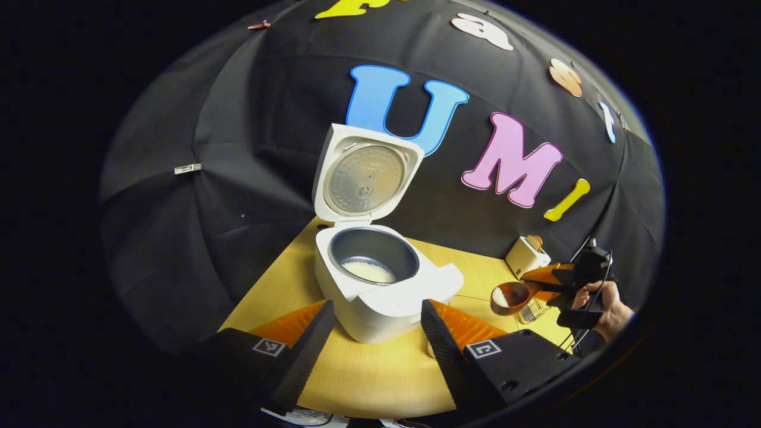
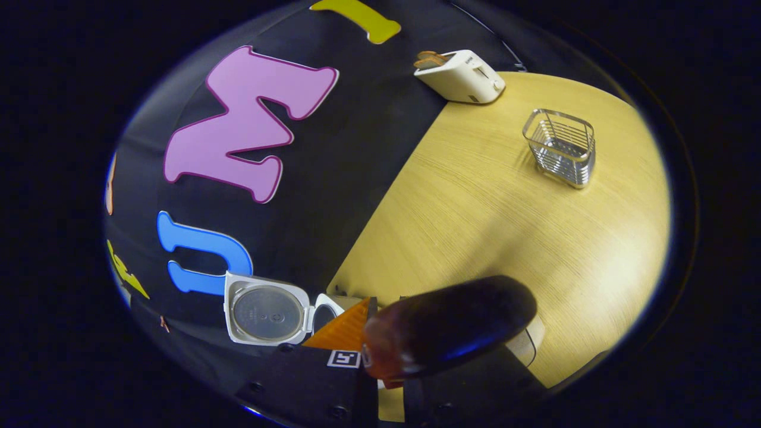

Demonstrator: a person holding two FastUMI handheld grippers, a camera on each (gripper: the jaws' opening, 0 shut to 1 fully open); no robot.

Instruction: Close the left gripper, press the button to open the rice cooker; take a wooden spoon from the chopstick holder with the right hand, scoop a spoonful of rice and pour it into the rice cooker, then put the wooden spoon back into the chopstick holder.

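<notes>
In the left gripper view the rice cooker [image 1: 380, 279] stands on the wooden table [image 1: 368, 368] with its lid [image 1: 364, 178] swung up and a little rice [image 1: 368, 271] lying in the inner pot, so the button press looks done. The left gripper [image 1: 374, 345] hangs just in front of the cooker with its fingers spread apart and nothing between them. Off to the right a hand [image 1: 606, 306] carries the right gripper [image 1: 544, 279], and the wooden spoon [image 1: 510, 296], its bowl showing rice, sits at that gripper's tip near the wire chopstick holder [image 1: 531, 310], with a toaster [image 1: 526, 255] behind. In the right gripper view the dark rounded back of the spoon [image 2: 449, 333] lies across the bottom where the right gripper's [image 2: 392, 380] fingers are; they appear clamped on it, though the contact itself is hidden. The chopstick holder [image 2: 560, 147] stands well apart on the table. The step in hand seems to be carrying the scoop; next it must travel level across to the open pot and tip there.
</notes>
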